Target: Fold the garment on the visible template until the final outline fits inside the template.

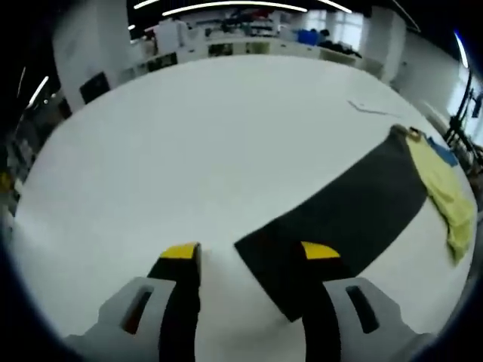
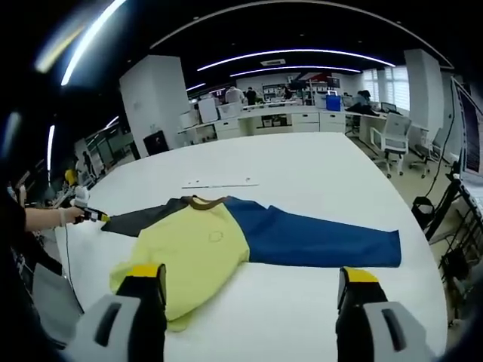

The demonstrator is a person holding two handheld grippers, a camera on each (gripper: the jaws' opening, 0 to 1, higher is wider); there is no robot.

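A: Right gripper view: we log a wide white table (image 2: 317, 188), round-edged, matte. On it lies the garment (image 2: 226, 241), a long-sleeved top spread flat: yellow body, brown collar, one blue sleeve stretched toward the right, one dark grey sleeve toward the left. The cloth looks soft; the yellow hem is rumpled.

B: And the right gripper (image 2: 249, 290)?

A: We see its jaws wide apart, yellow-tipped, black with grey housings, holding nothing, short of the yellow hem. At the far left a person's hand holds the left gripper (image 2: 96, 216) at the end of the grey sleeve; we cannot tell from here whether it touches.

B: In the left gripper view we note the left gripper (image 1: 251, 256) spread open too. One jaw is over the corner of the grey sleeve (image 1: 339, 219), the other over bare table (image 1: 189, 151). Nothing is clamped.

A: Surroundings?

B: Office chairs (image 2: 392, 139) beside the table, white counters (image 2: 287, 119) behind, long ceiling light strips (image 2: 302, 54). A thin pale line (image 2: 219, 183) lies on the table beyond the collar.
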